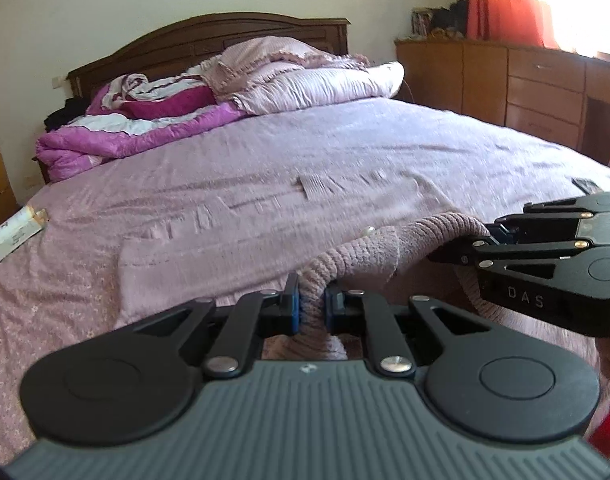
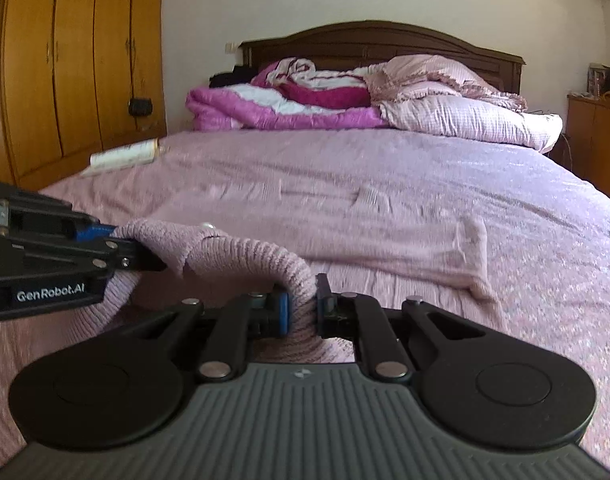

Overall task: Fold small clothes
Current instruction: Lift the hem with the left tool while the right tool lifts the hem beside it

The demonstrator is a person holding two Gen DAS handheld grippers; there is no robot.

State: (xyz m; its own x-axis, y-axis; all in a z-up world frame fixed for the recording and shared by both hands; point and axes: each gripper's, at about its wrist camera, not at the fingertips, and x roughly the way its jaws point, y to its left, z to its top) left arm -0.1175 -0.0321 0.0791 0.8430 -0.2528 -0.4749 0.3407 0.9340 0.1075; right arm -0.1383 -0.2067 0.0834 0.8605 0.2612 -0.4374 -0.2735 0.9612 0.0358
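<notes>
Pink knit, ribbed at the hem: the small garment [image 1: 369, 248] is pinched by both claws at once. The left claw [image 1: 311, 306] is closed down on a rolled section of the ribbed edge, blue pads pressed into the knit from both sides. The right claw [image 2: 303, 304] is clamped the same way on a neighbouring section of that edge (pads nearly together, only bunched fabric between them). No earlier view is given, so only the grip itself is reported.

In the left wrist view the right claw [image 1: 485, 238] is seen entering from the right, just beside the left one, with the hem arching between the two. The rest of the garment is spread flat on the bed [image 2: 545, 240], beyond the claws, one sleeve lying out to the right in the right wrist view.

Hard to make out: the garment's far edge is motion-blurred and close in colour to the bedspread. The fabric below the claws is hidden behind the gripper bodies. A pale box [image 2: 123, 156] lies at the bed's left edge; its print is unreadable.
</notes>
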